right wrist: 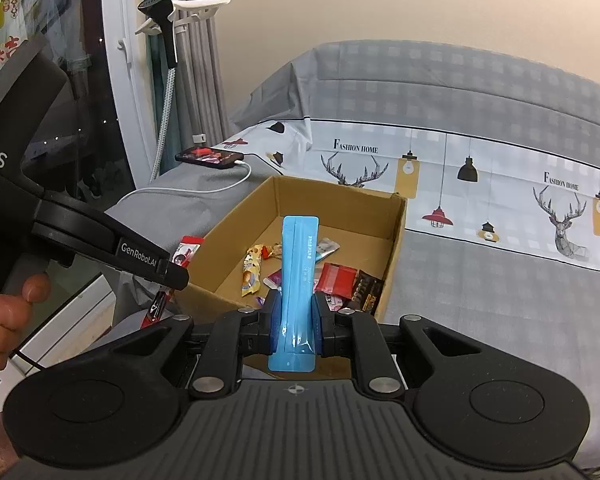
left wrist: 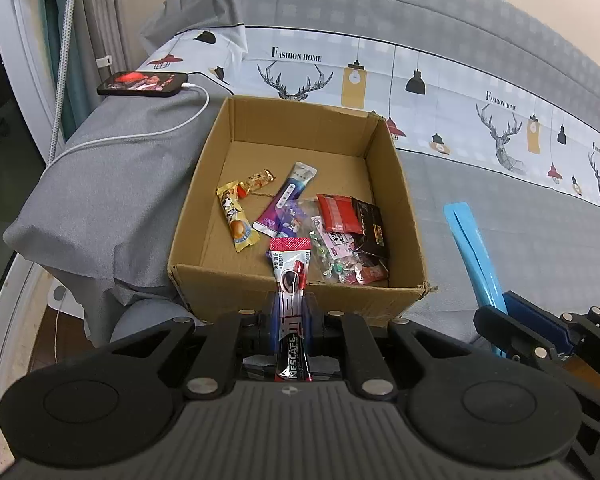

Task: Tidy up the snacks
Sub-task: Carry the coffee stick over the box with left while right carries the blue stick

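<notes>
Tongs first, left to right: our left tongs (left wrist: 291, 312) are clamped on a red-topped Nescafé stick (left wrist: 291, 280), its long axis running straight out along the fingers, tip poking over the near wall of the cardboard box (left wrist: 300, 292) on the bed (left wrist: 480, 184). Our right tongs (right wrist: 295, 320) are clamped on a blue sachet (right wrist: 299, 280), also lengthwise with the fingers, its far end above the box's near right corner. The box lies dead ahead and below both. We judge the left tongs nearer the opening, so that stick likely drops first among the snacks (left wrist: 332, 224) inside.
</notes>
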`<state>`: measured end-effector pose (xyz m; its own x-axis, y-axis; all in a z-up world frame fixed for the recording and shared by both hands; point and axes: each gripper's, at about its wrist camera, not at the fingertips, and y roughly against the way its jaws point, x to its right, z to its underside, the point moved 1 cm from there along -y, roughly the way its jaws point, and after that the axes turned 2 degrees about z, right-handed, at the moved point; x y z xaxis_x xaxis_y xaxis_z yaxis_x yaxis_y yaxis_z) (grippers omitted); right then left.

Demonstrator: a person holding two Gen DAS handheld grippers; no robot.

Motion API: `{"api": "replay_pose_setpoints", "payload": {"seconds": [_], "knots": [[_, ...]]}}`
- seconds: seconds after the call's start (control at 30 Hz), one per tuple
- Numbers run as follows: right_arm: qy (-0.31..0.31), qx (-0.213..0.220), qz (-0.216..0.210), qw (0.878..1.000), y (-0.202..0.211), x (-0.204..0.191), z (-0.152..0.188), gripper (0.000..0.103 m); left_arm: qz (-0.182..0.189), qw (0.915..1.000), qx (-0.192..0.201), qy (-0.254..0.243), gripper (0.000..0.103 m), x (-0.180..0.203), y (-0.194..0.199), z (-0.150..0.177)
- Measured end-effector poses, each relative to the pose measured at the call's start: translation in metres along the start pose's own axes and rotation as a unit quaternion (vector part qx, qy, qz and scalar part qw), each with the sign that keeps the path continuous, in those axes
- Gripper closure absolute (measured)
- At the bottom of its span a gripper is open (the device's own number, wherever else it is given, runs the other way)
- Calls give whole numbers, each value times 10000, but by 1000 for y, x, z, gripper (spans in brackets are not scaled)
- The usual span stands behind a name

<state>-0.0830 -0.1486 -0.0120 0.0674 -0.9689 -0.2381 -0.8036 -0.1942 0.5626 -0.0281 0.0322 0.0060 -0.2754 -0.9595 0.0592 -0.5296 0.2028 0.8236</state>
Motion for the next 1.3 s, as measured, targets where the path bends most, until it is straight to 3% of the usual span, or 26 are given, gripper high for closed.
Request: {"api": "replay_pose_setpoints", "payload": {"seconds": [0.4, 0.8, 1.3], "knots": [[35, -206, -15, 9998, -17, 1, -2, 85, -47, 10000, 23, 78, 91, -10, -11, -15], [-6, -330, 20, 9995, -51, 9, -19, 85, -115, 9996, 257, 100, 91, -24, -29, -63], [-118, -583, 4, 9982, -127, 22, -42, 85, -198, 9997, 115, -20, 91, -28, -95, -109]]}}
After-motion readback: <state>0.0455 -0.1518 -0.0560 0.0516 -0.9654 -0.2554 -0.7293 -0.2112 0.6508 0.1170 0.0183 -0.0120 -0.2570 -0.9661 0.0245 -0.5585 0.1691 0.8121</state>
